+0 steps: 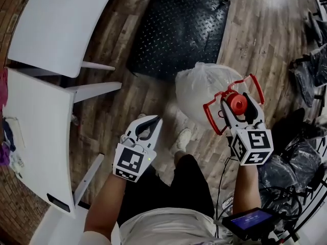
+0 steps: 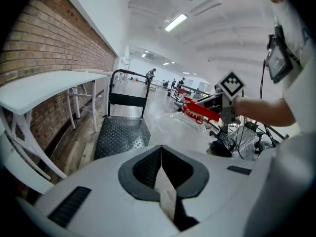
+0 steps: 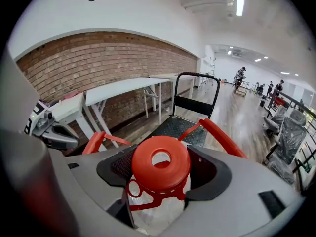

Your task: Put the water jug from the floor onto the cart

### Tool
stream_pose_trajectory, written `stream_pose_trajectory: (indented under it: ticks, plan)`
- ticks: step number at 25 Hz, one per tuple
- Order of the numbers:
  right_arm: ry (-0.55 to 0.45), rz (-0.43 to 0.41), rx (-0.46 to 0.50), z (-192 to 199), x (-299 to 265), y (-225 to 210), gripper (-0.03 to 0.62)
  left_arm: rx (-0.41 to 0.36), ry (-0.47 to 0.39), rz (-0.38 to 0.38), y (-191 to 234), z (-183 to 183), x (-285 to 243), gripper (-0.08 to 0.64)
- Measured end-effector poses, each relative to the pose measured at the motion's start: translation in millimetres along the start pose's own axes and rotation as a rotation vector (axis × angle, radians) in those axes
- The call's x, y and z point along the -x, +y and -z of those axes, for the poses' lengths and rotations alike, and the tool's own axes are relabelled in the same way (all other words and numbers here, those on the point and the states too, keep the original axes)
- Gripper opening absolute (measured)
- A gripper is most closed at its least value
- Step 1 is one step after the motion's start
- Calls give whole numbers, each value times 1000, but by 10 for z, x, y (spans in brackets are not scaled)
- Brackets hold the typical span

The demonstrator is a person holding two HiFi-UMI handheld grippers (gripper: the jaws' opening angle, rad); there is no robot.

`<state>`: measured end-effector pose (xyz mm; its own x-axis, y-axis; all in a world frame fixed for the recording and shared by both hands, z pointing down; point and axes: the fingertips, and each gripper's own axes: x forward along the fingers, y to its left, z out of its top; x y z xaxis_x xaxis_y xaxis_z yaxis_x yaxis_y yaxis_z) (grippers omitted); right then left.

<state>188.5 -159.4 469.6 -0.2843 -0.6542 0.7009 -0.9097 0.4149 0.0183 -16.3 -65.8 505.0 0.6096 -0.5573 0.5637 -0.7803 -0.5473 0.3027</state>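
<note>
Right gripper (image 1: 236,105): clenched on the neck of the clear plastic water jug (image 1: 199,88), just under its red screw cap (image 1: 237,102). In the right gripper view, cap (image 3: 160,162) seated between the two dark pads, clear neck (image 3: 158,211) below it. Red carrying frame (image 1: 212,117) looped out on both sides of the jaws.

Left gripper (image 1: 145,122): jaws pressed together, nothing between them; confirmed in the left gripper view (image 2: 160,154). Held apart from the jug, to its left.

Jug position: body hanging away from the right gripper, toward the black diamond-plate platform cart (image 1: 179,29), over the wooden plank floor (image 1: 138,91) just beside the cart's near edge. Not on the cart deck. Contact of jug base with floor not discernible.

Cart: deck bare, black tubular push handle (image 3: 197,75) upright at the far end. Same deck (image 2: 121,135) and handle (image 2: 129,72) seen from the left gripper.

Surroundings: two white tables (image 1: 56,19) (image 1: 36,137) to the left, along a red brick wall (image 3: 108,58). Wearer's white shoe (image 1: 181,139) on the floor between the grippers. Black plastic-wrapped bundles (image 1: 306,70) to the right.
</note>
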Motion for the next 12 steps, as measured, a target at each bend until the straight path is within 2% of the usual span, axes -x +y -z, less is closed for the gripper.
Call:
stream_pose_trajectory:
  ticks: [4,12]
  plan:
    - [0,14,-1,-69,-259,-205,302,16,1,-11,15,47,76,2]
    - [3,-9,-26,-315,-934,-502,302,53,-17,-50,130,62,227,2]
